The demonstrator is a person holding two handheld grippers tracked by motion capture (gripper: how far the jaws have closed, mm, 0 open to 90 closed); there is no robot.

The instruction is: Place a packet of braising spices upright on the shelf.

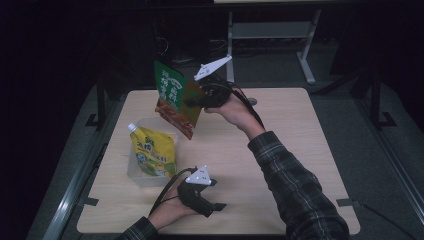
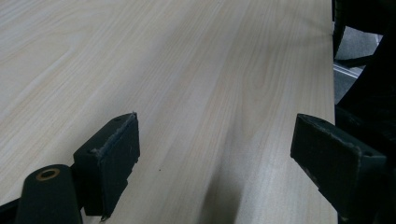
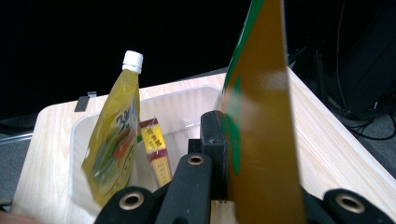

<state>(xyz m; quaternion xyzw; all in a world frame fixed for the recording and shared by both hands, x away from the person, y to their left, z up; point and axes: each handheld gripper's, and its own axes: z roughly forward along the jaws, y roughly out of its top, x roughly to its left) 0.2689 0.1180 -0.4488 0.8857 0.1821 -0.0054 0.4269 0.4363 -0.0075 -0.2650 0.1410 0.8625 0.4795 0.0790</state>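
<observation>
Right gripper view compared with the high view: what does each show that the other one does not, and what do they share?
The right gripper view alone shows a small red-and-yellow packet inside the clear bin, beside the yellow spout pouch.

The high view alone shows the left tongs resting open near the table's front edge, plus both forearms.

Both show the green-and-brown bag, clamped in the right tongs and held in the air, the pouch standing in the bin, and the wooden table.

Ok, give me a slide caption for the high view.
Right gripper lifts a green snack pouch above the clear bin holding a yellow spout pouch.
</observation>
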